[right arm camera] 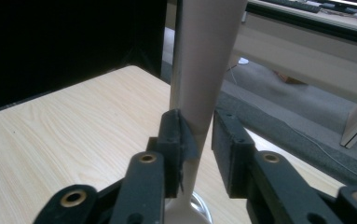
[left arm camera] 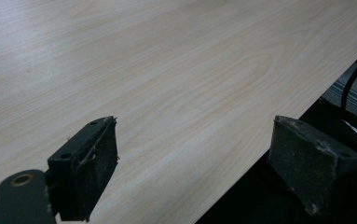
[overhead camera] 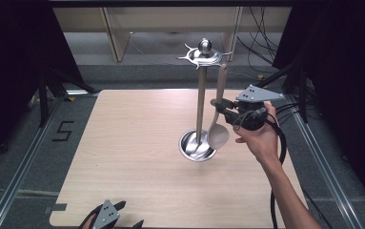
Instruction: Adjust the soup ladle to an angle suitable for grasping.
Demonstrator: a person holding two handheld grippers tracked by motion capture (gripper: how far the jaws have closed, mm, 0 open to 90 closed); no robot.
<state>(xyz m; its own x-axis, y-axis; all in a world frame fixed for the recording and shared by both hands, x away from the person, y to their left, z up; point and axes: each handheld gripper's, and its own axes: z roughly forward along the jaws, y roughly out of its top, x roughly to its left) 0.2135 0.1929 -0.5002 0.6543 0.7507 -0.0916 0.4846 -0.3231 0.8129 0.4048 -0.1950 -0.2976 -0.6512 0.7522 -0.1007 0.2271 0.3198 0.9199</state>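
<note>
Right tongs (overhead camera: 217, 106) loosening around spoon (overhead camera: 218, 131) hanging on rack (overhead camera: 200, 95), pads barely apart; left tongs (overhead camera: 123, 214) idling wide open, empty.

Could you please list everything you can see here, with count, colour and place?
Table: one, pale wood, centre.
Utensil stand: one, shiny metal, upright right of the table's centre, round dish base, hooks on top.
Spoon: one, beige, hanging from a hook of the stand, bowl down by the base.
Shelf unit: one, pale wood, behind the table.
Cables: several, black, floor at back right.
Right hand: one, right of the stand.
Right gripper: one, black, jaws either side of the spoon's handle, slight gap at one pad.
Left gripper: one, black, jaws wide apart over the table's near edge.
</note>
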